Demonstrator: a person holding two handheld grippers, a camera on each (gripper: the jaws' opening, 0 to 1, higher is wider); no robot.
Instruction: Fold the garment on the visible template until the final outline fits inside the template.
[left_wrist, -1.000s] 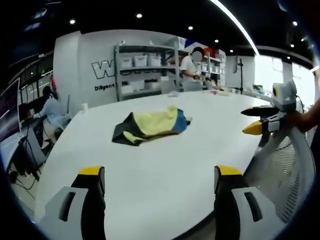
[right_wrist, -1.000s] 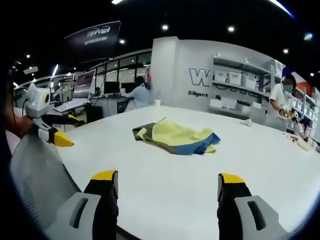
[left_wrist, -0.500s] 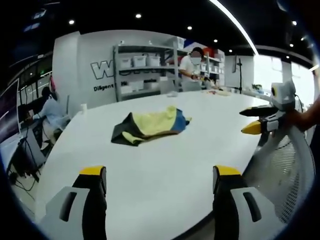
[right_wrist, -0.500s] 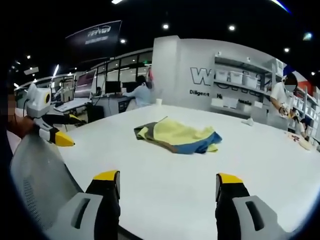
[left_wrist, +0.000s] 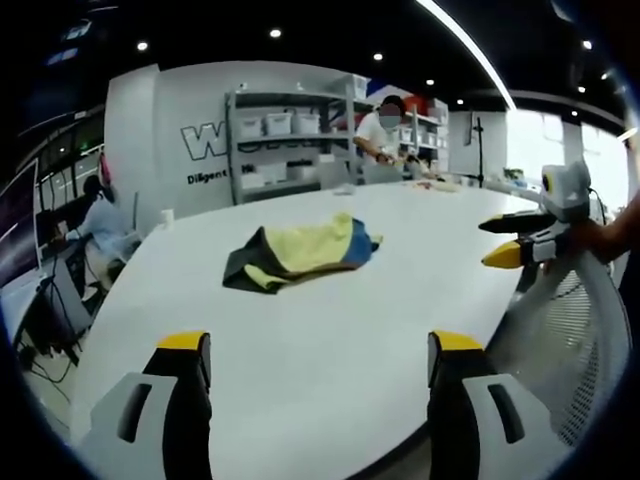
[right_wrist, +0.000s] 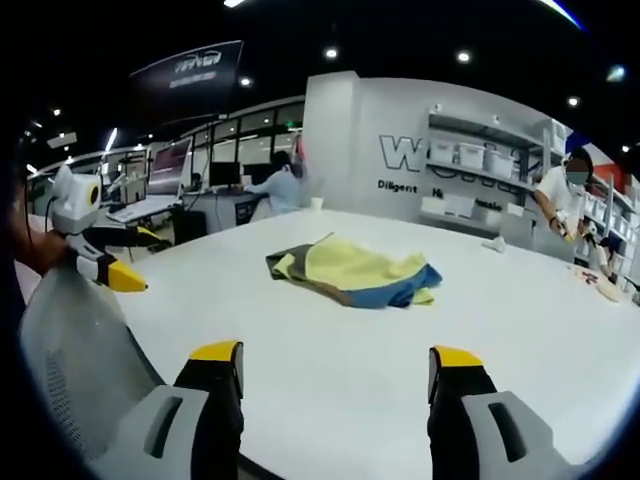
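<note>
Garment (left_wrist: 300, 252) lies crumpled, seemingly well beyond both open hand-held grippers.

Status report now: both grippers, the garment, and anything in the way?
Left gripper open, right gripper open, both empty, short of the garment. Garment crumpled on white table, untouched. Nothing between.

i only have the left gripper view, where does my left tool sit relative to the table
observer: In the right gripper view, the left tool hangs above a grey mesh chair back, off the edge of the white table.
operator: whats past the garment on that side
observer: A row of desks with dark monitors stands beyond the crumpled yellow, blue and dark garment.
operator: and above those
observer: A dark hanging banner with pale lettering.
</note>
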